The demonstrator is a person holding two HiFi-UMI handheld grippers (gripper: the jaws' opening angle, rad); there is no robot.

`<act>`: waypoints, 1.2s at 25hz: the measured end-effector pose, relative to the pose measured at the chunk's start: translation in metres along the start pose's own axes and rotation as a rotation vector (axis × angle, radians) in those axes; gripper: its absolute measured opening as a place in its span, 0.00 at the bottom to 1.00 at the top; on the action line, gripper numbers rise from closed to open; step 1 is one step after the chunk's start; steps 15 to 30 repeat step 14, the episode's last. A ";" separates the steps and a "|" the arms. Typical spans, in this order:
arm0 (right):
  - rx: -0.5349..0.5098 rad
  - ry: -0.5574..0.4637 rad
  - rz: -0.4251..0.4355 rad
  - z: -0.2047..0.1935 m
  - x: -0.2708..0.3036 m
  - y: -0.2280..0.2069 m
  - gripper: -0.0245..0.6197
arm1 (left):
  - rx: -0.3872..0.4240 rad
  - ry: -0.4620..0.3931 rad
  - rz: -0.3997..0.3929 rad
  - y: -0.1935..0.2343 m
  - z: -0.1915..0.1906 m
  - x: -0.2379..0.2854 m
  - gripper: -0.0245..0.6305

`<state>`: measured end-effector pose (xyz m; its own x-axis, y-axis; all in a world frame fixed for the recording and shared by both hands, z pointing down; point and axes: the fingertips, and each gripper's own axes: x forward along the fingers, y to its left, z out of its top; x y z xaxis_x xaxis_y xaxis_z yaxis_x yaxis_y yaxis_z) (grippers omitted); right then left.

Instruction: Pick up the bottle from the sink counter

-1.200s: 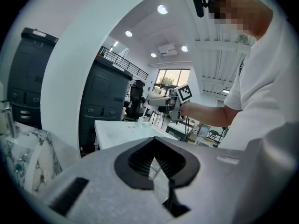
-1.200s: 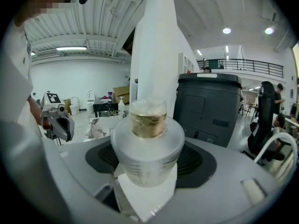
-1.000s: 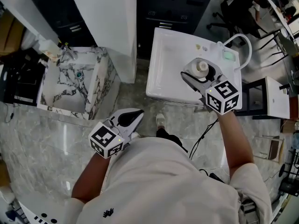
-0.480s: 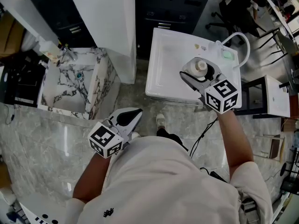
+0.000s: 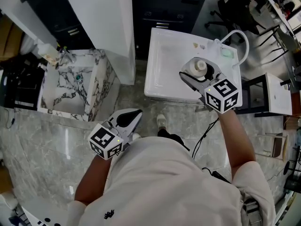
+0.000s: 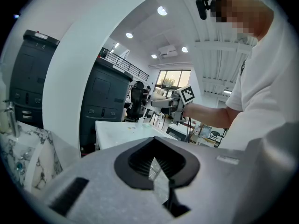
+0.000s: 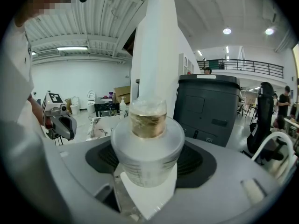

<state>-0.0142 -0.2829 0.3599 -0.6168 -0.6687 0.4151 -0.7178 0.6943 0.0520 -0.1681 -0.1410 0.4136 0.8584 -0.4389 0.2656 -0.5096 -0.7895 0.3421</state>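
A small pale bottle (image 5: 200,68) with a round cap stands upright between the jaws of my right gripper (image 5: 197,72), which is shut on it over the right part of the white sink counter (image 5: 164,65). In the right gripper view the bottle (image 7: 147,146) fills the middle and both jaws press its lower body; the gripper (image 7: 147,174) holds it. My left gripper (image 5: 128,119) hangs low by the person's torso over the marble floor, apart from the counter. Its jaws (image 6: 156,164) are shut with nothing in them.
A marble-patterned basin (image 5: 70,86) with a faucet and a small bottle (image 5: 47,51) stands at the left. A white pillar (image 5: 103,18) separates it from the counter. Dark cabinets (image 5: 169,4) line the back. A white curved hose (image 5: 237,39) and green soap (image 5: 227,53) sit at the counter's right.
The whole view has slid a little to the left. My right gripper still holds the bottle over the white counter, and my left gripper has stayed in place.
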 end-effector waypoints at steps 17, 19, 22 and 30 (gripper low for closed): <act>0.004 0.018 0.009 -0.007 0.002 -0.001 0.58 | 0.000 0.009 -0.005 0.002 -0.002 0.004 0.05; 0.004 0.018 0.009 -0.007 0.002 -0.001 0.58 | 0.000 0.009 -0.005 0.002 -0.002 0.004 0.05; 0.004 0.018 0.009 -0.007 0.002 -0.001 0.58 | 0.000 0.009 -0.005 0.002 -0.002 0.004 0.05; 0.004 0.018 0.009 -0.007 0.002 -0.001 0.58 | 0.000 0.009 -0.005 0.002 -0.002 0.004 0.05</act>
